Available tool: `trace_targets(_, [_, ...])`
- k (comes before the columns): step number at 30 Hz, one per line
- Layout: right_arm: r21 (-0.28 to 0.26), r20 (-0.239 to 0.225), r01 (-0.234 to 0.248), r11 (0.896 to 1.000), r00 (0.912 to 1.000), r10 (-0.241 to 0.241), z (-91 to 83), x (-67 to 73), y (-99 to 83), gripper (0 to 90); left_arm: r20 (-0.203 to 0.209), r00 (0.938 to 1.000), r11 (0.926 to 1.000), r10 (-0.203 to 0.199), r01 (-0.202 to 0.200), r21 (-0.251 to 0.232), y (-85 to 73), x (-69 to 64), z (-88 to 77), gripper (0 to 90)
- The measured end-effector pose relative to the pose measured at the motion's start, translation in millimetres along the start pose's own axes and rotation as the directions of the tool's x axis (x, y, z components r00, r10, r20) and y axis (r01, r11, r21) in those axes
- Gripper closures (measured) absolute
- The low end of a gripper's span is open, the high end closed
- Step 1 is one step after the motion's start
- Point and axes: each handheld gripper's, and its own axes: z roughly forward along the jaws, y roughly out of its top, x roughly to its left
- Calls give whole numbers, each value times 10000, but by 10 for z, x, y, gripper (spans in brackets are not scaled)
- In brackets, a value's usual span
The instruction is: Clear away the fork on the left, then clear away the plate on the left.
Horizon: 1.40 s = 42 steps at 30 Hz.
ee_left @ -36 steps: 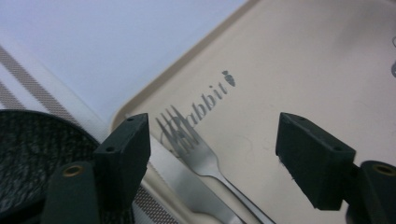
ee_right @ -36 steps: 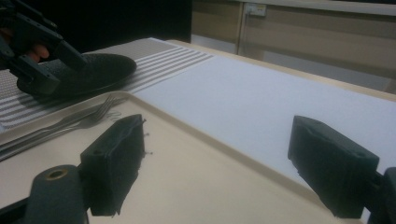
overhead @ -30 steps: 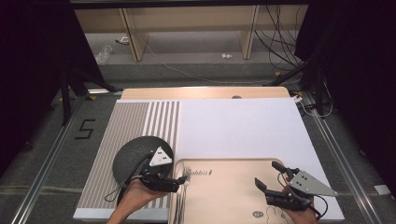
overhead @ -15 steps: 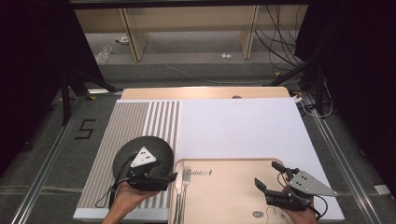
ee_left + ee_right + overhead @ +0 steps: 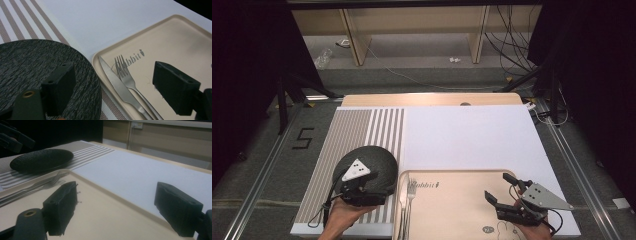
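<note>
Dark textured plate sits on the striped mat, its right rim just beside the left edge of the beige tray. Knife and fork lie side by side in the tray's left margin, tips pointing away from the person. L gripper hovers over the plate's near rim, jaws wide, have just been opening, nothing between them; one jaw shows above the plate, the other above the tray in the left gripper view. R gripper rests over the tray's right part, jaws apart, empty.

Step, as I read it: cutlery set down, L gripper freed near the plate. Next move prob. calls for a rim grip on the plate: low approach from the near side, one jaw under the lip, then lift.

Edges/room: tray lip rises just right of the plate; knife is close inside it, so sideways sweep is risky. White sheet behind the tray lies open; mat left of the plate gives room too. Table front edge is near both hands.
</note>
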Motion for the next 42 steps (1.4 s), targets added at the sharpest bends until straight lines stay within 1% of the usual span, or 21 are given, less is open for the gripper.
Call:
trace_targets(6, [-21, -20, -24, 10000, 10000, 24, -1, -1, -1, 194, -162, 9992, 9992, -364, 361, -175, -39, 71, -55, 184])
trace_targets(10, [-27, -16, -34, 10000, 10000, 34, 4, -3, -4, 194, -535, 9976, 9989, -435, 424, -223, -62, 101, -90, 184])
trace_targets(15, [9, -24, -55, 10000, 10000, 55, -2, -8, -7, 194, -671, 9954, 9975, -677, 663, -238, -97, 141, -129, 184])
trace_targets(17, [-4, -30, -62, 10000, 10000, 62, 0, -11, -11, 194, -754, 9943, 9972, -748, 740, -130, -114, 155, -134, 184])
trace_targets(18, [-6, -42, -66, 10000, 10000, 66, 0, -13, -12, 194, -899, 9929, 9969, -781, 782, -20, -121, 163, -134, 184])
trace_targets(20, [-11, -48, -84, 10000, 10000, 84, 1, -15, -12, 194, -1042, 9898, 9952, -971, 979, 32, -130, 186, -134, 184])
trace_targets(21, [-11, -52, -78, 10000, 10000, 78, 1, -17, -13, 194, -1067, 9879, 9935, -1128, 1140, 52, -131, 196, -138, 184])
trace_targets(22, [-9, -54, -75, 10000, 10000, 75, 1, -17, -13, 194, -1010, 9834, 9883, -1509, 1522, 44, -134, 219, -149, 184])
trace_targets(23, [-10, -42, -83, 10000, 10000, 83, 1, -19, -14, 194, -957, 9820, 9865, -1627, 1637, 27, -138, 230, -156, 184])
trace_targets(24, [-9, -37, -91, 10000, 10000, 90, 1, -20, -14, 194, -1001, 9793, 9841, -1761, 1775, 48, -143, 239, -163, 184])
trace_targets(26, [-19, -33, -77, 10000, 10000, 77, 0, -19, -15, 194, -1197, 9747, 9816, -1888, 1910, 72, -158, 255, -173, 185])
trace_targets(29, [-10, -36, -81, 10000, 10000, 81, 0, -19, -15, 194, -1414, 9639, 9732, -2254, 2297, 140, -176, 280, -189, 185])
trace_targets(30, [-13, -32, -73, 10000, 10000, 73, -1, -19, -16, 194, -1473, 9619, 9718, -2302, 2351, 166, -184, 291, -194, 185])
trace_targets(31, [-14, -28, -76, 10000, 10000, 76, -1, -20, -16, 194, -1534, 9578, 9685, -2430, 2485, 174, -194, 304, -197, 185])
trace_targets(32, [-16, -22, -81, 10000, 10000, 81, -3, -20, -16, 194, -1549, 9555, 9662, -2510, 2569, 191, -201, 315, -200, 185])
trace_targets(33, [-15, -20, -81, 10000, 10000, 81, -4, -20, -16, 194, -1557, 9518, 9626, -2644, 2703, 172, -212, 333, -205, 186])
trace_targets(34, [-8, -16, -62, 10000, 10000, 62, -5, -20, -17, 194, -1547, 9501, 9609, -2709, 2764, 152, -219, 344, -209, 187])
trace_targets(36, [-32, -6, -46, 10000, 10000, 46, -6, -18, -16, 194, -1495, 9438, 9548, -2948, 2970, -76, -239, 370, -227, 191])
trace_targets(39, [-14, 3, -27, 10000, 10000, 27, -4, -15, -16, 194, -1256, 9301, 9384, -3451, 3441, -301, -268, 415, -251, 193])
trace_targets(42, [-9, 0, -24, 10000, 10000, 24, -2, -12, -15, 194, -1283, 9217, 9305, -3660, 3648, -330, -298, 450, -265, 193])
